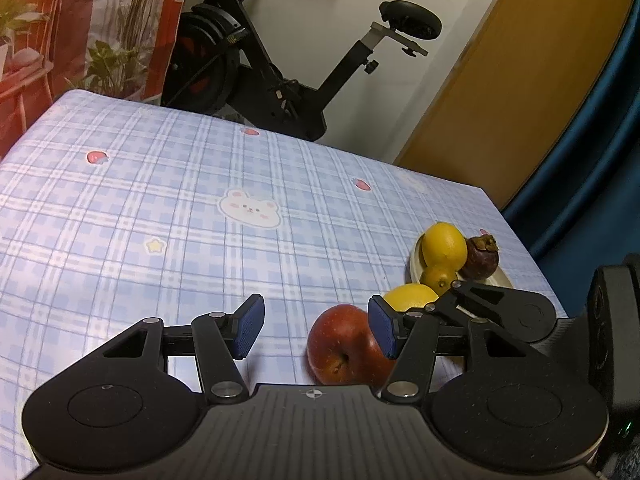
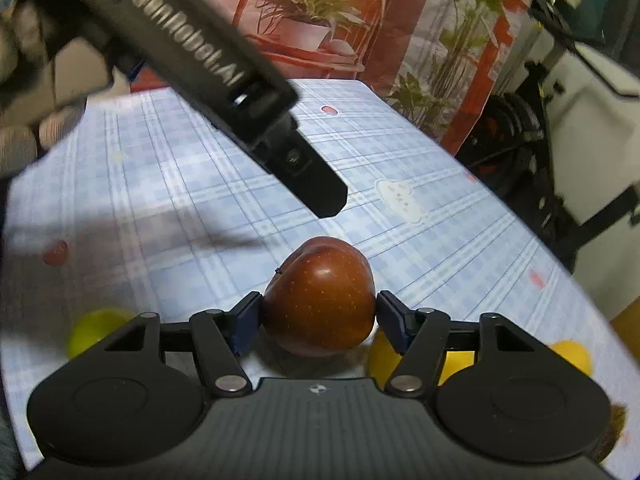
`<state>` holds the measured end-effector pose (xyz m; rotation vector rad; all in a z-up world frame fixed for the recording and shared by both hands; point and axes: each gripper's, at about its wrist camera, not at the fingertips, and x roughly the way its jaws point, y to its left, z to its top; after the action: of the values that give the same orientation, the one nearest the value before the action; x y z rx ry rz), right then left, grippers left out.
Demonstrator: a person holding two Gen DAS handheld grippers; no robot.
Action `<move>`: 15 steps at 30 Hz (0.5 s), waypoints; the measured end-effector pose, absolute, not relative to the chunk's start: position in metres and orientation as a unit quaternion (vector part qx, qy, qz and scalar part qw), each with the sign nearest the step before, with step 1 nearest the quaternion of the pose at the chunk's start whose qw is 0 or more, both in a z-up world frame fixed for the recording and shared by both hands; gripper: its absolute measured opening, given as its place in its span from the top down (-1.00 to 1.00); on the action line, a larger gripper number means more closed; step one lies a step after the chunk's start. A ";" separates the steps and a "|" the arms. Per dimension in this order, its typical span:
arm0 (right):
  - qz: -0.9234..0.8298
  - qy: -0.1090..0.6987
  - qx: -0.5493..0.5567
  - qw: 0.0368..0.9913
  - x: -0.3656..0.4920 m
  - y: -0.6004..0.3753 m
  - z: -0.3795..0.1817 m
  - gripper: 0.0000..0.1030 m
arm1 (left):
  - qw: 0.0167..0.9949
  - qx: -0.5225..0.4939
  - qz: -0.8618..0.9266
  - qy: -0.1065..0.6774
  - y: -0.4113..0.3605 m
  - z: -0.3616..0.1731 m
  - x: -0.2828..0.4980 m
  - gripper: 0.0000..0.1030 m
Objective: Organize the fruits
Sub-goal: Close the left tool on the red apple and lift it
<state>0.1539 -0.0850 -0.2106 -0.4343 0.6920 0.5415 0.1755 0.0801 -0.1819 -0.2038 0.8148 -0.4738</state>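
One red apple [image 2: 320, 296] centre frame, right gripper [image 2: 318, 320] jaws touching both flanks; left gripper [image 1: 316, 326] half-open, empty. Next: lift to plate [image 1: 500, 280].

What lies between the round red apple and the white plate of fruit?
One loose yellow lemon, between apple and plate, seen in the left wrist view.

Tablecloth [image 1: 160, 184] — pale blue and white plaid, printed with a white bear face, pink strawberries, a yellow star.
Apple [image 2: 320, 296] — dark red, finely speckled.
Lemons [image 1: 444, 246] — bright yellow, at 2 o'clock of the apple.
Mangosteen [image 1: 480, 258] — deep purple-brown.
Plate [image 1: 500, 280] — cream.
Gripper pads [image 1: 250, 330] — dark blue on black arms.
Exercise bike [image 1: 280, 60] — black.
Door [image 1: 520, 80] — ochre.
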 end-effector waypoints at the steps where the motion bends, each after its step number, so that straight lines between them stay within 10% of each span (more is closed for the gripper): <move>1: 0.262 0.337 -0.195 0.883 0.154 -0.086 -0.210 -0.25 | 0.885 -0.099 -0.230 0.392 0.080 -0.182 0.175 -0.16; 15: 0.265 0.377 -0.007 0.887 0.152 -0.118 -0.202 -0.25 | 0.871 -0.064 -0.268 0.407 0.065 -0.186 0.159 -0.26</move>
<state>0.1519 -0.1178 -0.2020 -0.0144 0.7840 0.5501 0.1591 0.0654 -0.1861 -0.1348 0.8508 -0.5613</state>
